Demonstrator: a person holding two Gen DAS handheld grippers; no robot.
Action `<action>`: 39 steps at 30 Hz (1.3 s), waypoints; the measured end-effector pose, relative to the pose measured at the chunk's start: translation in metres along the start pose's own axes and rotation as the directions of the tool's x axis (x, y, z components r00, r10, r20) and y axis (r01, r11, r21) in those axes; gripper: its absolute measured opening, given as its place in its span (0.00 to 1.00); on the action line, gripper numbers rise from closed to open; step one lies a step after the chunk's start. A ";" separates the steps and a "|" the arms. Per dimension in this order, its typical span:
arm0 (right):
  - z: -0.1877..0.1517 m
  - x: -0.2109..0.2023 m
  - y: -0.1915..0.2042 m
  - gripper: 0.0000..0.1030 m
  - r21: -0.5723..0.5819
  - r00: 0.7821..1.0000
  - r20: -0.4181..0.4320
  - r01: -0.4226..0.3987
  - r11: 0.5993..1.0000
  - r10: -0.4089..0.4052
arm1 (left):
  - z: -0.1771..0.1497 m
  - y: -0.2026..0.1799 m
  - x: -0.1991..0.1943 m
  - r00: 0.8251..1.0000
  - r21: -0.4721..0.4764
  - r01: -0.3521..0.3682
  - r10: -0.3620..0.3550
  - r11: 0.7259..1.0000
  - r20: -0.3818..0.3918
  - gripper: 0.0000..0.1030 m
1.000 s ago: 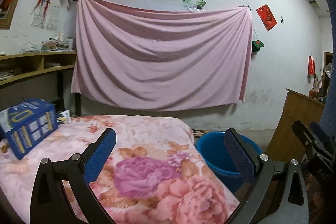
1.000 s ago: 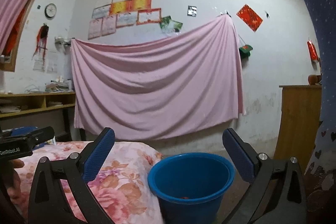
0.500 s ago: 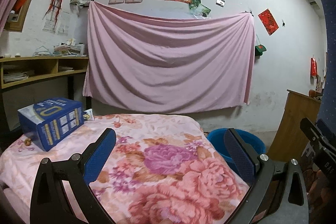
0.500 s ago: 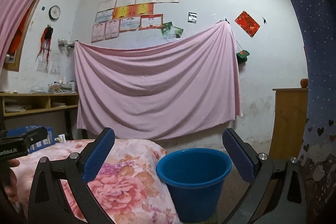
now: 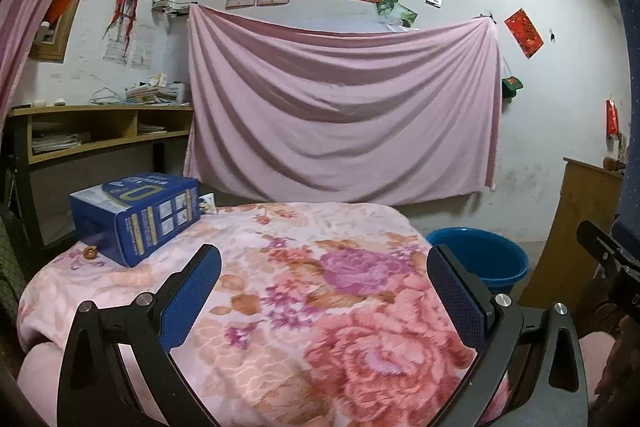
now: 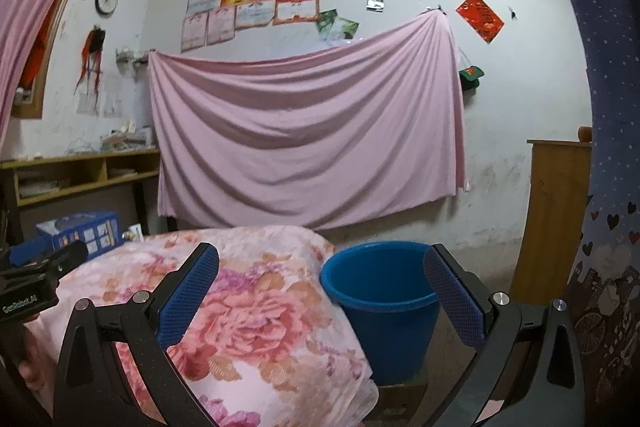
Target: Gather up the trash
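Floral pink blanket (image 5: 320, 307) is spreading under both my wide-open, empty claws (image 5: 324, 291) (image 6: 320, 291); round blue plastic bucket (image 6: 380, 299) is waiting beside it. Blue cardboard box (image 5: 136, 215), far-left, looks light, stiff — I'm planning to pinch its narrow sides.

Dim, flat indoor light, source unseen. Soft shadows in folds of the hung pink cloth sheet (image 5: 340, 107). Slight blur throughout, grainy. Strong fisheye bending and dark vignette at edges. No glare.
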State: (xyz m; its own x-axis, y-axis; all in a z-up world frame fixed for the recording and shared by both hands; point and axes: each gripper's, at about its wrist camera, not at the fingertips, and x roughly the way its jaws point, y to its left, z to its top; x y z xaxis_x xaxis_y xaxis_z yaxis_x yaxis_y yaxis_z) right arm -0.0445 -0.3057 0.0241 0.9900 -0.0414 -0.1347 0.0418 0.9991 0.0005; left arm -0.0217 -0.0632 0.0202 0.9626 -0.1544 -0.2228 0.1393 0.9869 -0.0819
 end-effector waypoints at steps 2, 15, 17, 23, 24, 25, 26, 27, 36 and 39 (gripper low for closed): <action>-0.003 0.001 0.005 1.00 -0.008 1.000 -0.010 -0.006 1.000 0.006 | -0.004 0.003 0.001 1.000 0.000 -0.007 0.007 1.000 -0.002 0.98; -0.015 0.007 0.022 1.00 -0.014 0.998 -0.065 -0.024 1.000 0.023 | -0.020 0.016 0.006 1.000 0.001 -0.019 0.019 1.000 -0.017 0.98; -0.017 0.009 0.023 1.00 -0.009 0.997 -0.076 -0.031 0.999 0.030 | -0.021 0.019 0.008 0.999 -0.004 -0.023 0.023 1.000 -0.023 0.98; -0.020 0.013 0.026 1.00 -0.008 0.995 -0.099 -0.027 1.000 0.026 | -0.024 0.023 0.011 0.999 -0.010 -0.037 0.036 0.999 -0.035 0.98; -0.021 0.014 0.027 1.00 -0.008 0.994 -0.103 -0.025 1.000 0.024 | -0.025 0.024 0.011 0.999 -0.010 -0.039 0.038 0.999 -0.036 0.98; -0.021 0.015 0.027 1.00 -0.008 0.994 -0.107 -0.024 1.000 0.023 | -0.025 0.025 0.011 0.999 -0.010 -0.040 0.040 0.999 -0.037 0.98; -0.022 0.016 0.027 1.00 -0.007 0.994 -0.111 -0.022 1.000 0.021 | -0.026 0.025 0.012 0.998 -0.009 -0.042 0.042 0.999 -0.037 0.98; -0.022 0.017 0.027 1.00 -0.006 0.993 -0.116 -0.020 1.000 0.019 | -0.026 0.026 0.012 0.998 -0.007 -0.044 0.044 0.999 -0.038 0.98; -0.025 0.021 0.029 1.00 -0.018 0.991 -0.136 -0.020 1.000 0.017 | -0.028 0.032 0.014 0.998 -0.017 -0.048 0.047 0.999 -0.044 0.98; -0.025 0.022 0.029 1.00 -0.021 0.990 -0.138 -0.019 1.000 0.016 | -0.028 0.032 0.013 0.998 -0.019 -0.047 0.046 0.999 -0.044 0.98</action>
State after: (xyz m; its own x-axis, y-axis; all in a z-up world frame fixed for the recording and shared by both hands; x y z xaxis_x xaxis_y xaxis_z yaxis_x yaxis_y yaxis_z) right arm -0.0252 -0.2775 -0.0032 0.9625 -0.0237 -0.2702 0.0197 0.9997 -0.0175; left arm -0.0112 -0.0354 -0.0124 0.9567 -0.1106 -0.2693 0.0894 0.9919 -0.0900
